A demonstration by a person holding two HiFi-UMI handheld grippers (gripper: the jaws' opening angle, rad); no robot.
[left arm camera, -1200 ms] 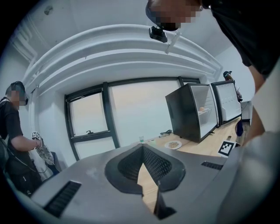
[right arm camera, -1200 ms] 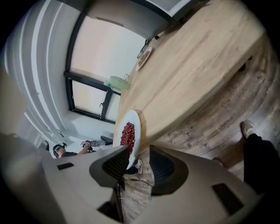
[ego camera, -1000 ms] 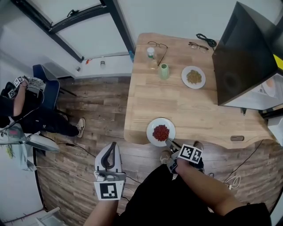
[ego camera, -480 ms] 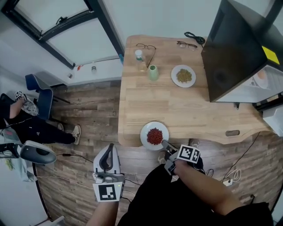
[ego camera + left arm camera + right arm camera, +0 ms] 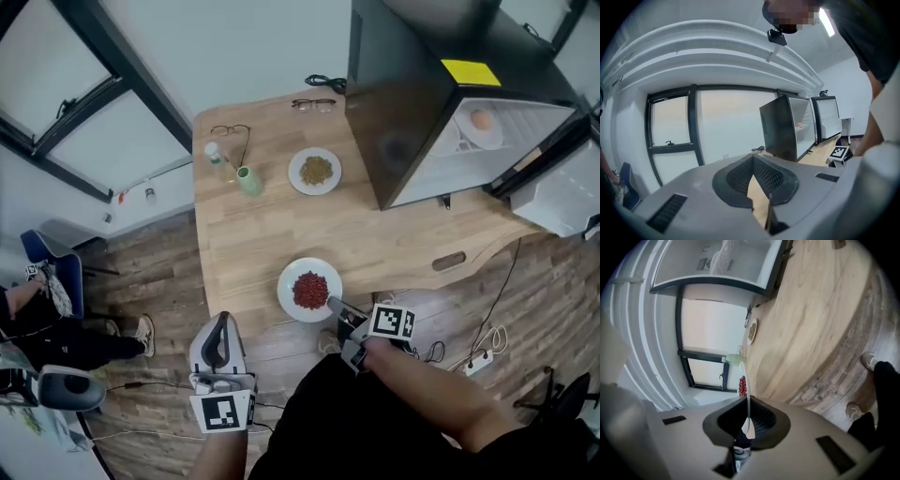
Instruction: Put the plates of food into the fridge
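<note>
Hanging over the floor off the near edge of the surface (image 5: 375,234), the left tongs (image 5: 223,321) are together at the tips and hold nothing. Just right of them comes the change. The right tongs (image 5: 332,305), which stood apart at the rim of the plate of red food (image 5: 309,289) a second ago, are now clamped on that rim. The plate is at the middle of the near edge, partly overhanging it. From above I cannot tell whether it has left the wood, though the right gripper view shows it edge-on between the tongs. The head view has also swung, so the fridge (image 5: 412,112) at the far right corner now shows its open, lit inside. As I read it, the grasp is made and the carry to the fridge is the step in hand.

Counted, left to right:
- One small bottle (image 5: 216,153) and one green cup (image 5: 248,180) stand near the far left corner.
- There are two pairs of glasses, one (image 5: 228,131) by the bottle and one (image 5: 314,105) at the far edge.
- Two plates are out on the surface: the red one, and the plate of greenish-brown food (image 5: 315,171) towards the far edge.
- One black cable (image 5: 323,84) lies at the far edge.
- There is one fridge, with one white plate (image 5: 478,127) carrying something orange on its shelf.
- There are two tongs.
</note>
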